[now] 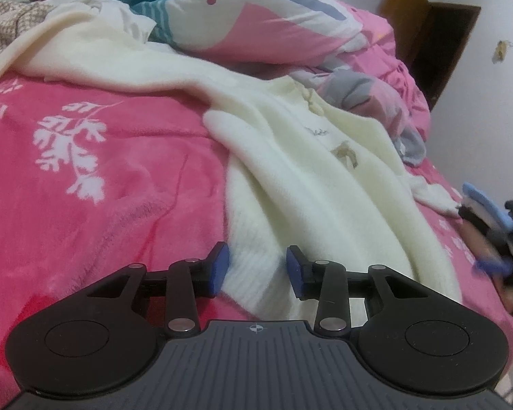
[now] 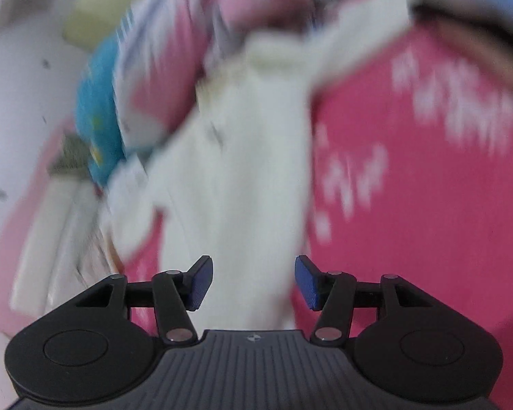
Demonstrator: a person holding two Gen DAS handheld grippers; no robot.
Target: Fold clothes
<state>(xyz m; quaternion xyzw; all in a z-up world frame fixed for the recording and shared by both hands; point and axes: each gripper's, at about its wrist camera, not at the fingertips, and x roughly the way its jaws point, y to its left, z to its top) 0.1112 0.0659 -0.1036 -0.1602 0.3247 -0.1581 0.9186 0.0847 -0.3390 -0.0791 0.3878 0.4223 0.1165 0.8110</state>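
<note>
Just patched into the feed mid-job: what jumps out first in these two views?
A cream sweater sprawls diagonally over a bright pink blanket printed with white leaves, its hem lying between the open left gripper. Behind it, a pink and teal quilt is heaped toward the wall. The right wrist view is smeared with motion blur, but the right gripper shows open over the same sweater.

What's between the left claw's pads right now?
The sweater's ribbed hem lies in the gap of the open left claw, on the pink blanket. Left wrist view shows it.
</note>
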